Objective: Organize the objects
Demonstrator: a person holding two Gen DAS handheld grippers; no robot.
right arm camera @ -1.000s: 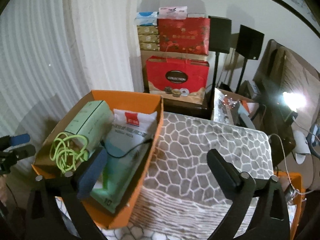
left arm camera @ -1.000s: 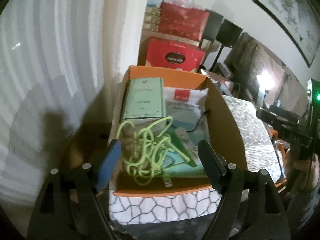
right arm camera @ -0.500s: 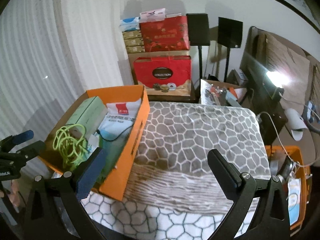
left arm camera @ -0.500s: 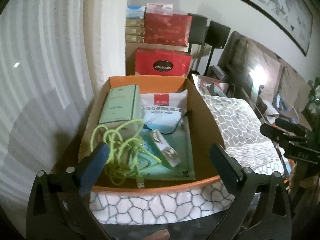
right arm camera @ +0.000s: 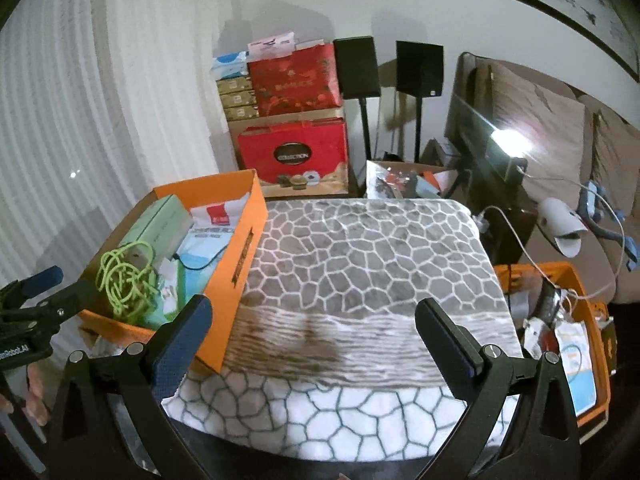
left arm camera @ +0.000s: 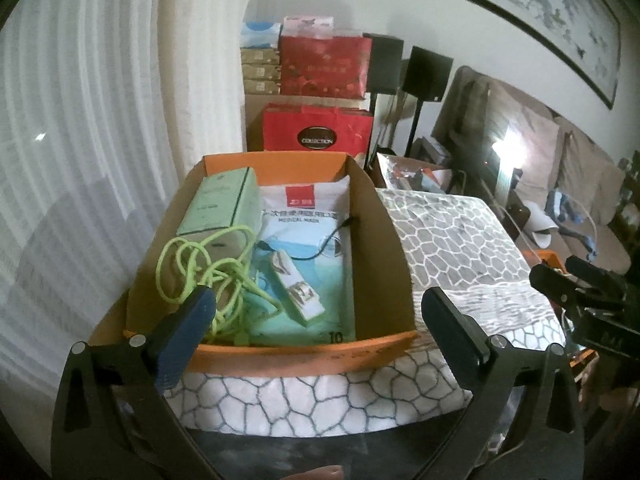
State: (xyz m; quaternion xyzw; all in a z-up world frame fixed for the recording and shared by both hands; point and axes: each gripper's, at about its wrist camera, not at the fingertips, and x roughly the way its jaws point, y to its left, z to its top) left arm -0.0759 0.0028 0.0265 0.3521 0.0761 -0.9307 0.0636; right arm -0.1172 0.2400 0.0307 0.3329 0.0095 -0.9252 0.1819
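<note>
An orange cardboard box (left arm camera: 304,354) sits on the left part of a stone-pattern blanket (right arm camera: 360,256). Inside it lie a tangled lime-green cable (left arm camera: 200,268), a pale green carton (left arm camera: 224,208), a blue-white mask pack (left arm camera: 308,240) and a small white-and-green packet (left arm camera: 296,288). My left gripper (left arm camera: 316,304) hovers just before the box's near wall; its jaws are opening with nothing between them. My right gripper (right arm camera: 313,308) stands open over bare blanket to the right of the box (right arm camera: 236,264), holding nothing. Each gripper also shows at the edge of the other's view.
White curtains hang to the left. Red gift boxes (right arm camera: 294,152) and stacked cartons stand behind the blanket, beside two black speakers on stands (right arm camera: 358,68). A second orange bin (right arm camera: 568,320) with cables and papers sits at the right, near a sofa and a bright lamp.
Both grippers have drawn back from the orange box, which now looks smaller and farther. The left jaws have spread wider. The right view shows more of the blanket and the bin at the right.
</note>
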